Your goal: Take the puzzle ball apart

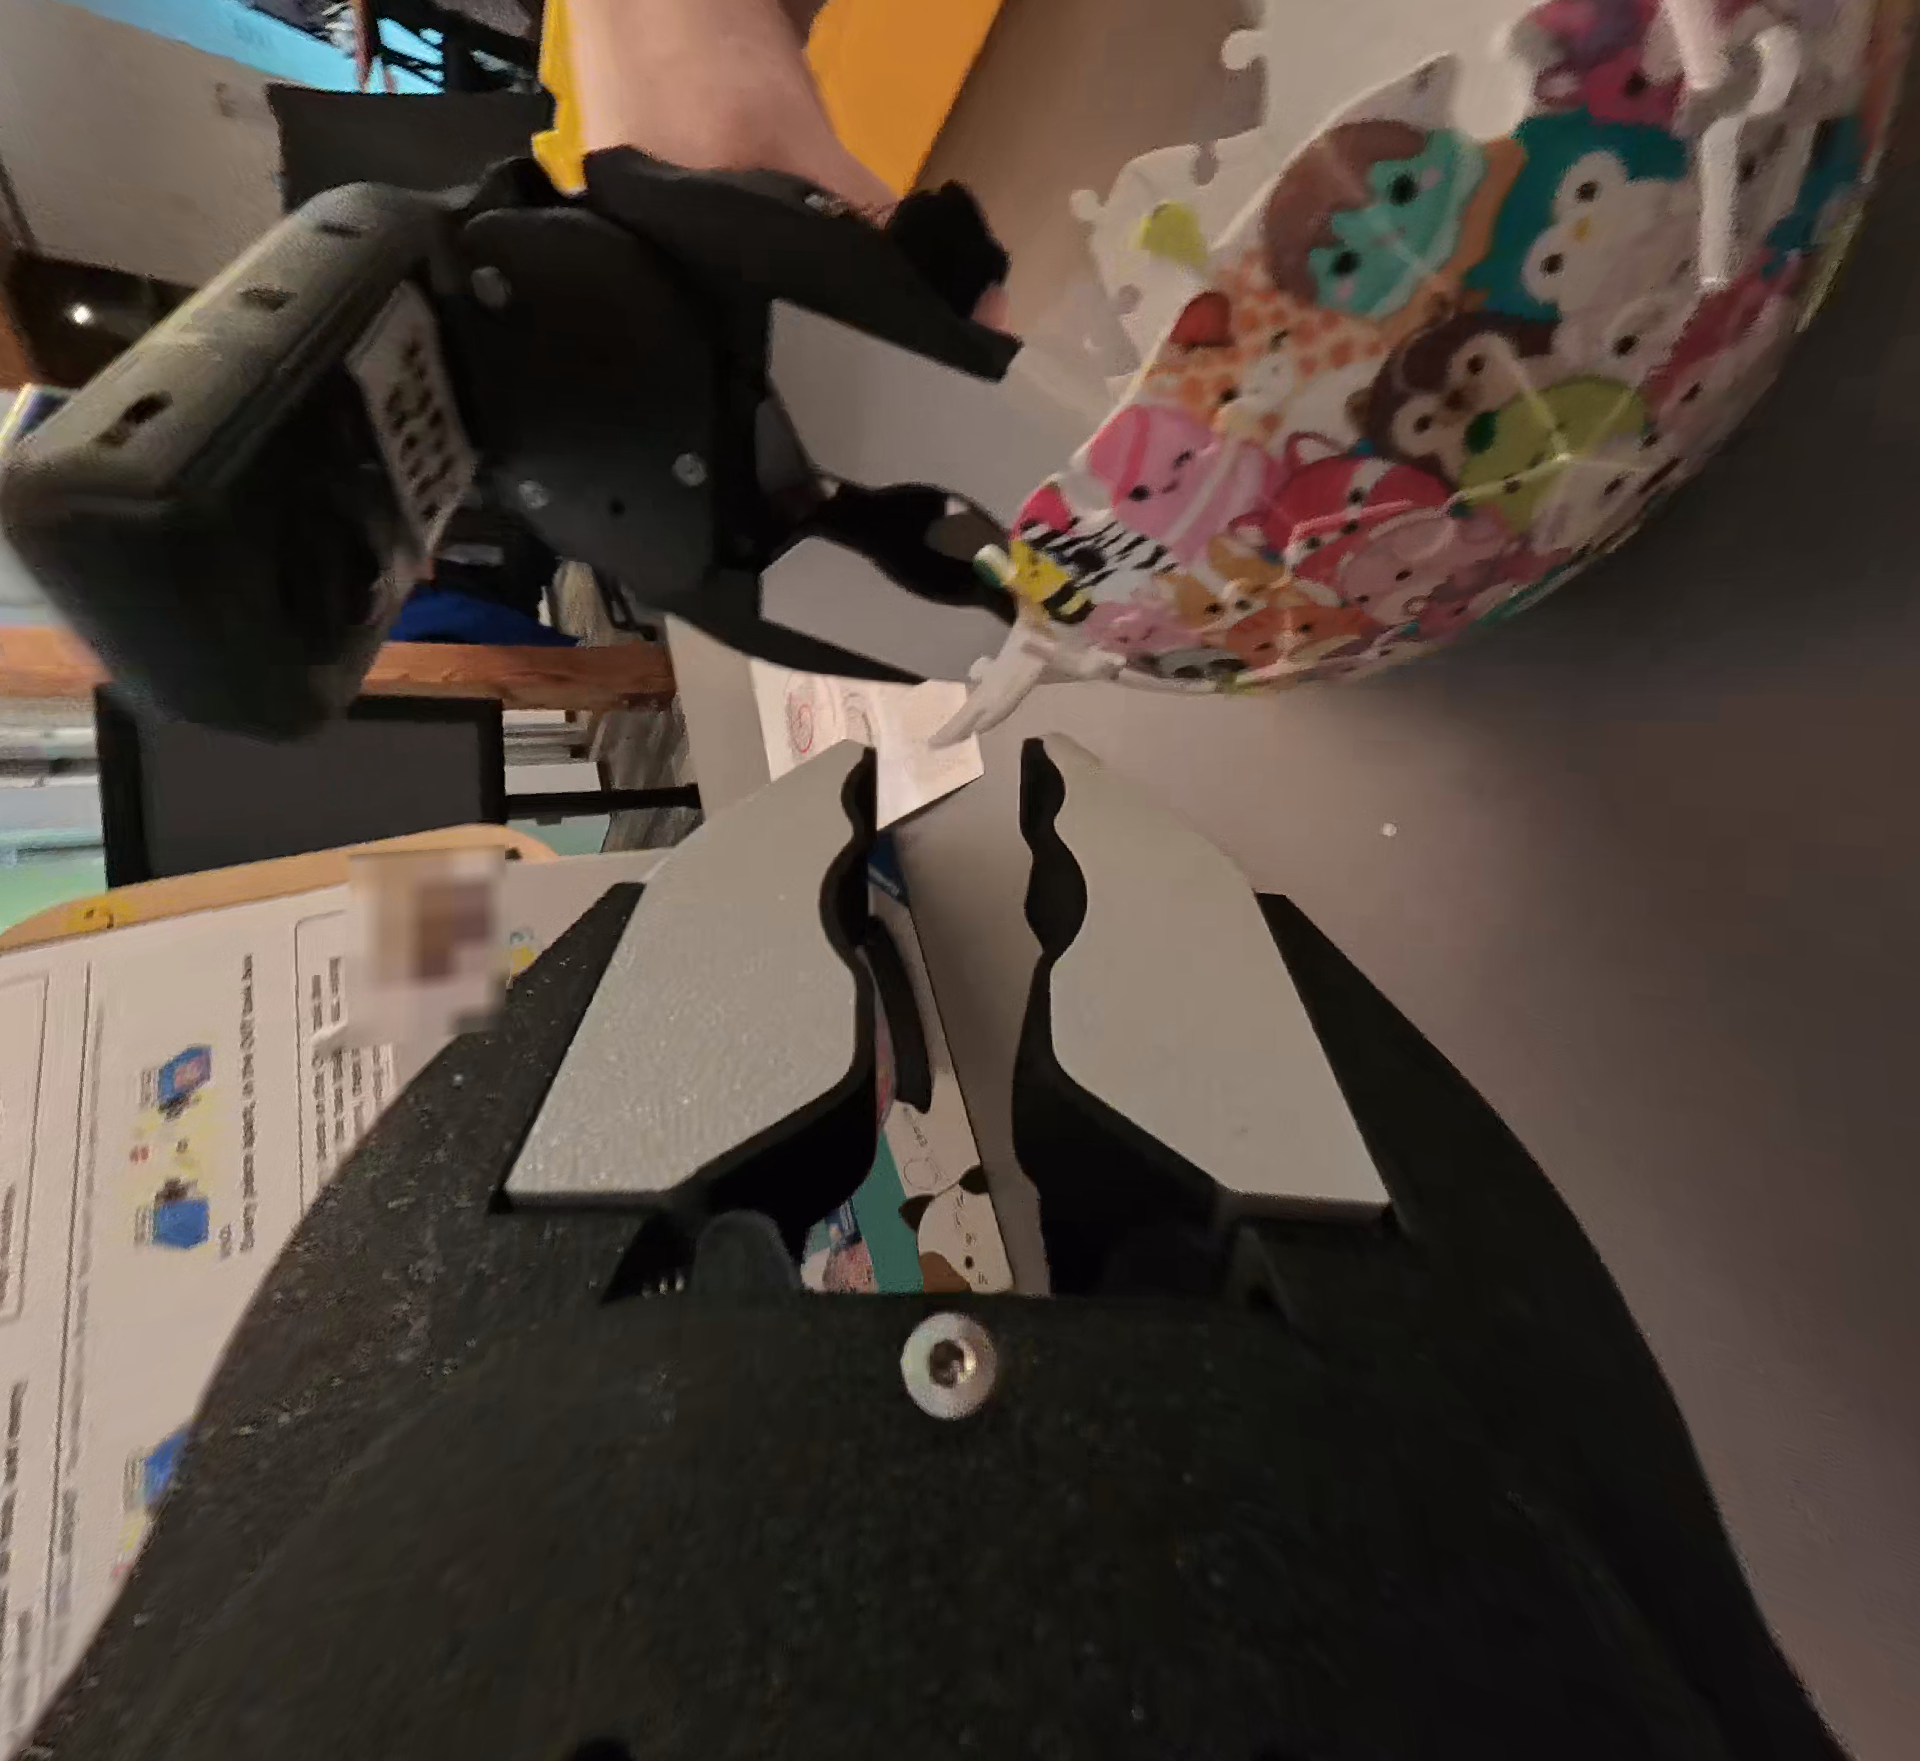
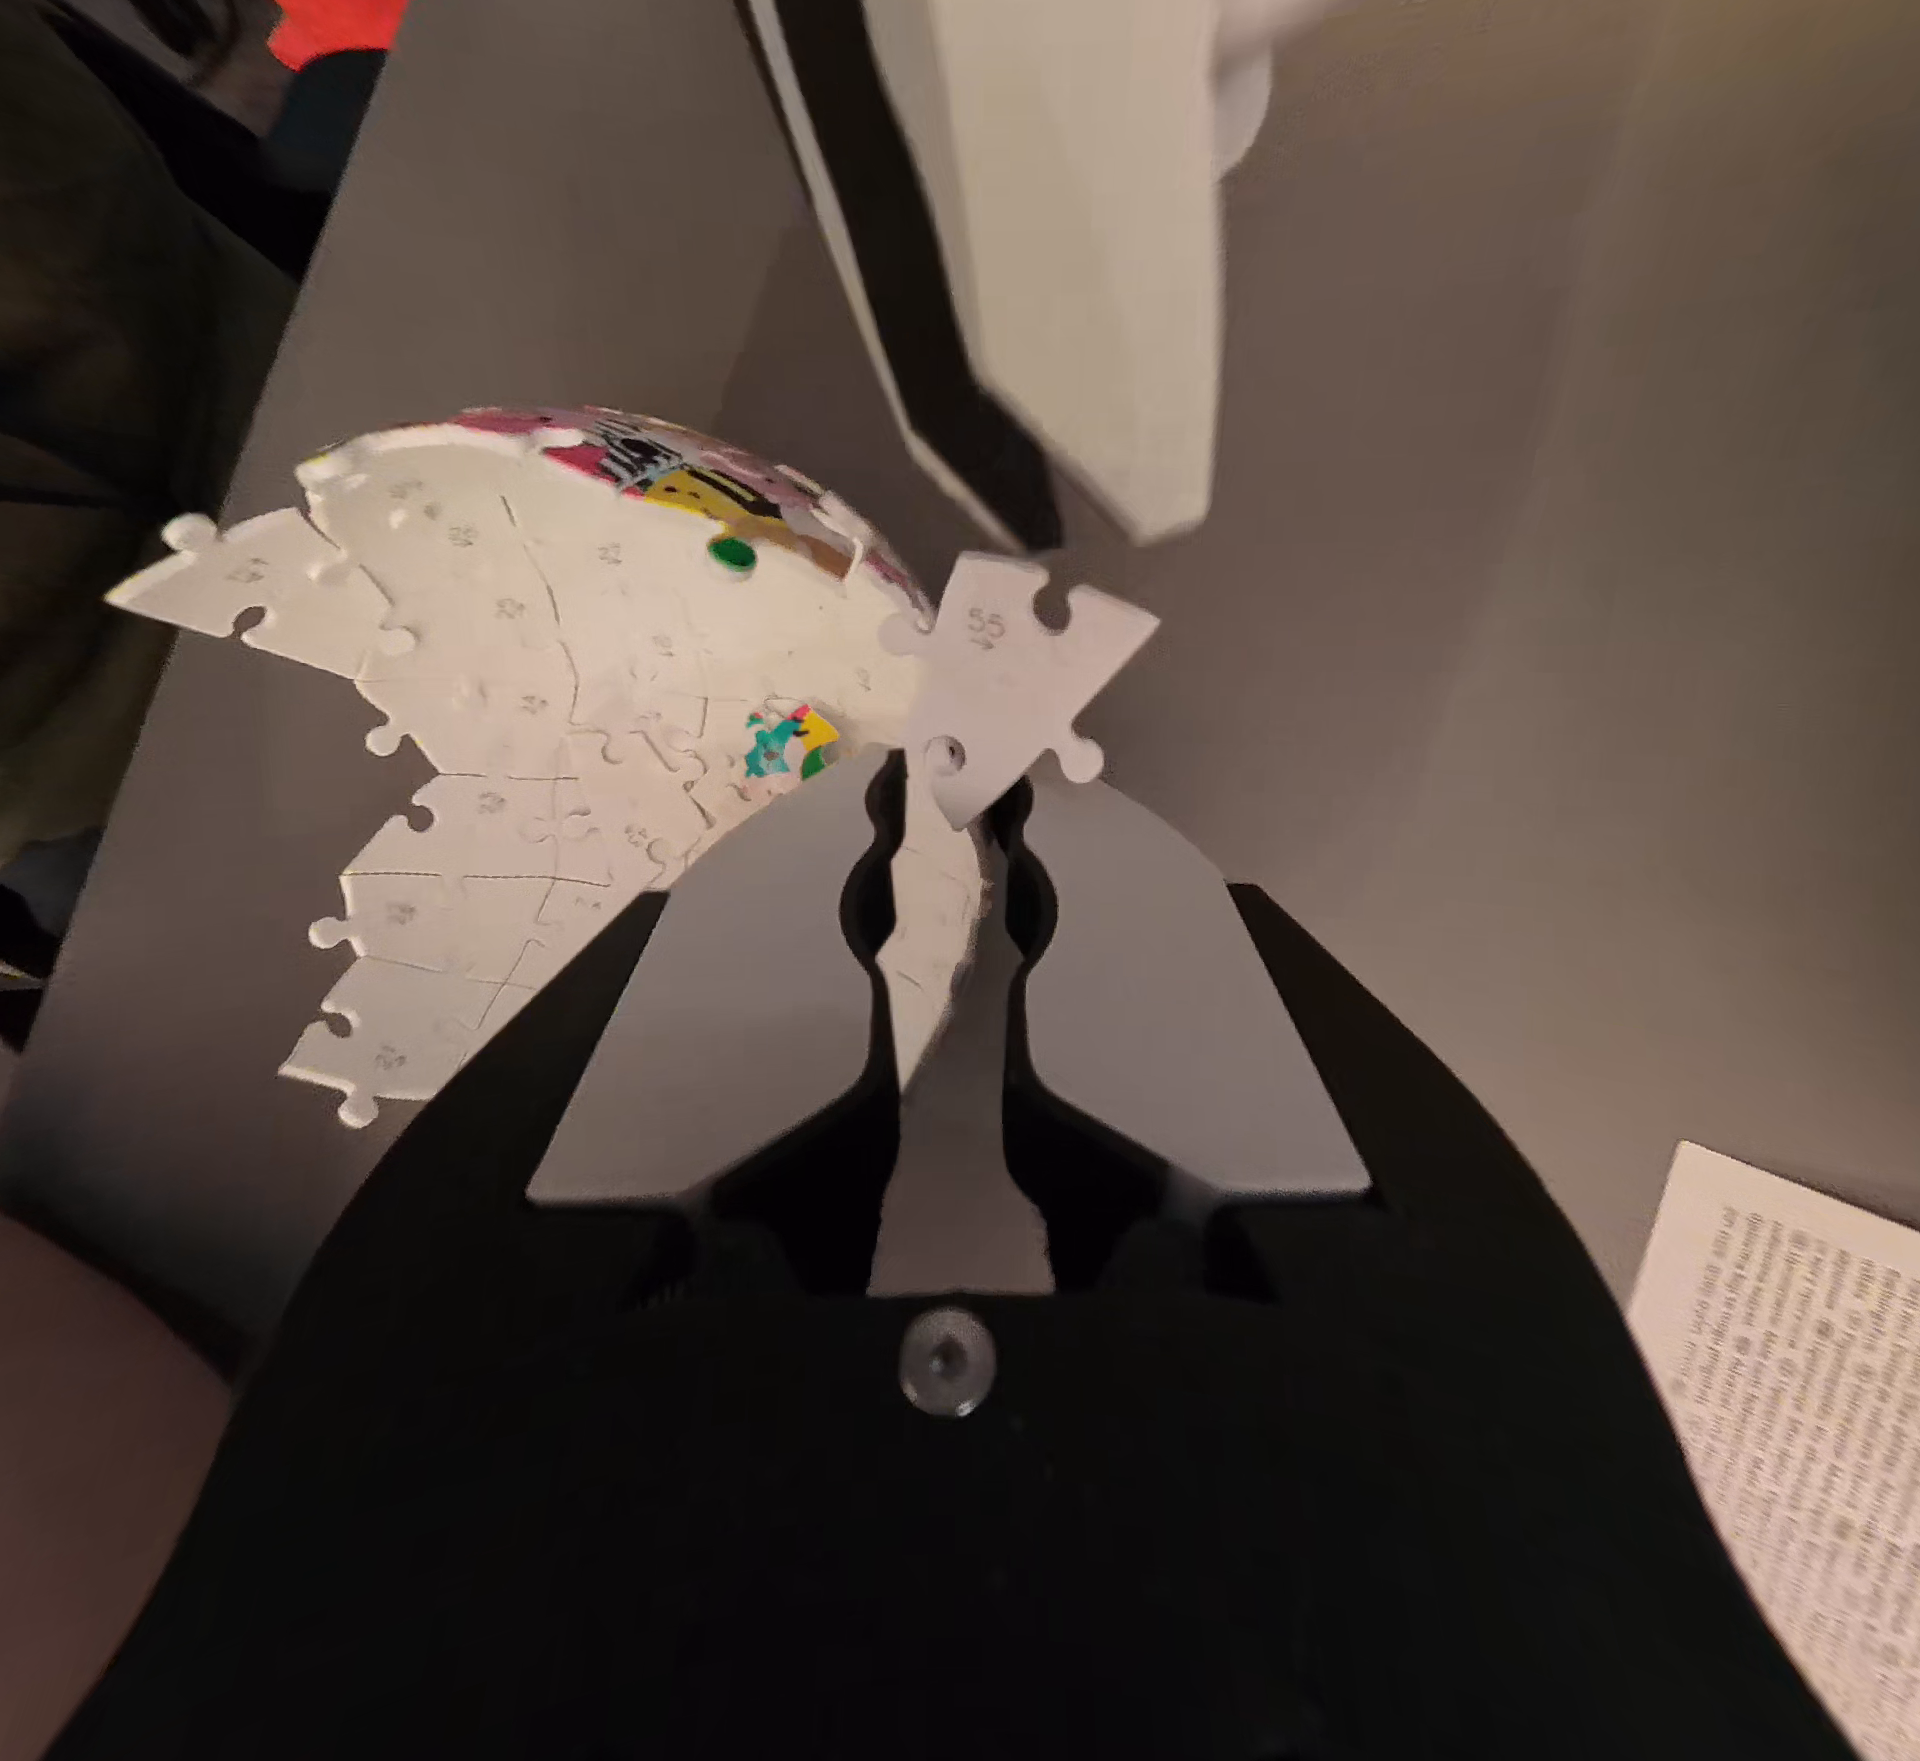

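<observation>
One white piece (image 2: 1013, 688) sits clamped in the right tongs (image 2: 951, 802) at the puzzle ball (image 1: 1455, 402) rim, apparently for prying loose, while the left tongs (image 1: 948, 755) wait slightly apart, empty.

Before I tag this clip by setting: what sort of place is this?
Probably a shared workroom or lab, not a home. The puzzle ball sits on a plain grey table with printed instruction sheets on it, and behind stand dark monitors on a wooden desk.
</observation>
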The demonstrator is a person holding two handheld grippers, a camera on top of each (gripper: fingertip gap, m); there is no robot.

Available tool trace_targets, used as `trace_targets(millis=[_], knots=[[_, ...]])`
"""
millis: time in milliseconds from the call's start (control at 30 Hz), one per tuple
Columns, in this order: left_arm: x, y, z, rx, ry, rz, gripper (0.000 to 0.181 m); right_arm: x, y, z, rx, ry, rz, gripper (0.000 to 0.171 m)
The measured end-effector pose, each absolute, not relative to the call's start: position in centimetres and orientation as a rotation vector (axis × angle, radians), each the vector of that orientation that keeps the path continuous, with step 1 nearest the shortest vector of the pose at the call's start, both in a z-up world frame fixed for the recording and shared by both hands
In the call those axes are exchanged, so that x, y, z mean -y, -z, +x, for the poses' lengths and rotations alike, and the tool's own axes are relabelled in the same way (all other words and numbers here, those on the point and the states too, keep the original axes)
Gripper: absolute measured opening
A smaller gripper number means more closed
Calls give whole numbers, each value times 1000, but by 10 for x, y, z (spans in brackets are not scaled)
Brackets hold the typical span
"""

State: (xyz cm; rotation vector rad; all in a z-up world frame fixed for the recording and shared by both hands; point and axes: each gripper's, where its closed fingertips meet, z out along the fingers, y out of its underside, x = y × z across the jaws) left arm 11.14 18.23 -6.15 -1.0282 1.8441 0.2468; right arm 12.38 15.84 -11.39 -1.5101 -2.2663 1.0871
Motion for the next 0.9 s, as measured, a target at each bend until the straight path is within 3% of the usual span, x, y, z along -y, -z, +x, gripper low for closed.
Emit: trace_targets(millis=[200,400,467,600,700,767,900], knots=[[-172,37,90,-1513,61,-1329,24,-163,120,133,2212,-1194,-1687,14],[-118,17,89,-981,751,-1611,75,-170,124,143,2031,-1172,-1920,6],[-100,15,94,-878,910,-1614,78,-172,126,149,1957,-1145,-2010,5],[-98,42,105,-881,683,-1652,96,-174,129,163,1750,-1108,-2213,5],[-102,53,123,-770,758,-1741,107,-171,133,173,1565,-1102,-2352,5],[-109,51,130,-697,788,-1769,110,-168,134,178,1466,-1102,-2383,6],[-122,44,138,-597,807,-1795,92,-167,128,188,1392,-1092,-2266,16]])
